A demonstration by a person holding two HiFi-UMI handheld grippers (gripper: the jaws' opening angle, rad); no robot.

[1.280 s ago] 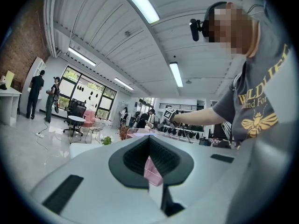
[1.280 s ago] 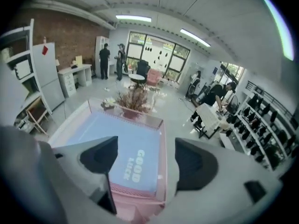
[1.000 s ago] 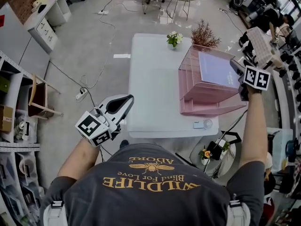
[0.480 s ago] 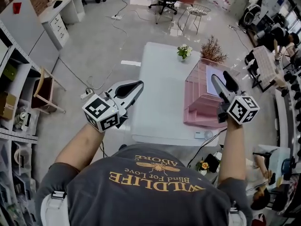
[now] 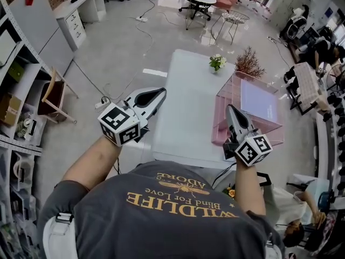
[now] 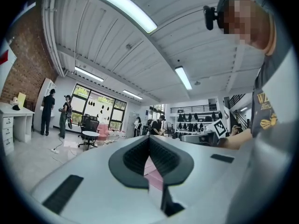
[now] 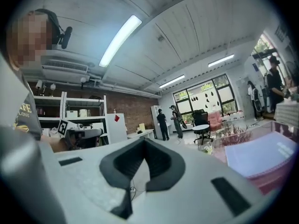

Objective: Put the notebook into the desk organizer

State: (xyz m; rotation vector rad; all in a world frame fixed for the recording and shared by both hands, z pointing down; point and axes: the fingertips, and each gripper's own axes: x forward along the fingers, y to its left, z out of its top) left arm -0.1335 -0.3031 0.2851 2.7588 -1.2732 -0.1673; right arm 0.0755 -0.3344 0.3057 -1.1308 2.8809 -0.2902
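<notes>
The lavender notebook (image 5: 259, 102) lies flat in the top of the pink desk organizer (image 5: 226, 124), which stands on the right half of the white table (image 5: 186, 120). My right gripper (image 5: 230, 108) hovers at the organizer's near left corner and points away from me. Its jaws have just been closing and are shut with nothing between them. In the right gripper view the right gripper (image 7: 144, 140) has the notebook (image 7: 258, 156) off to its right. My left gripper (image 5: 161, 93) floats over the table's left edge, shut and empty. Between the left gripper (image 6: 149, 138) pads a strip of the pink organizer (image 6: 154, 172) shows.
A small flower pot (image 5: 217, 62) and a dried-branch plant (image 5: 249, 63) stand at the table's far end. Shelving (image 5: 13, 90) and a wooden chair (image 5: 54, 97) are on the left. Cables cross the floor. Other people work at desks (image 5: 310, 74) to the right.
The right gripper swung from the organizer's right side, beside the notebook, round to its near left corner, and its jaws closed. The notebook stayed in the organizer. The left gripper rose a little.
</notes>
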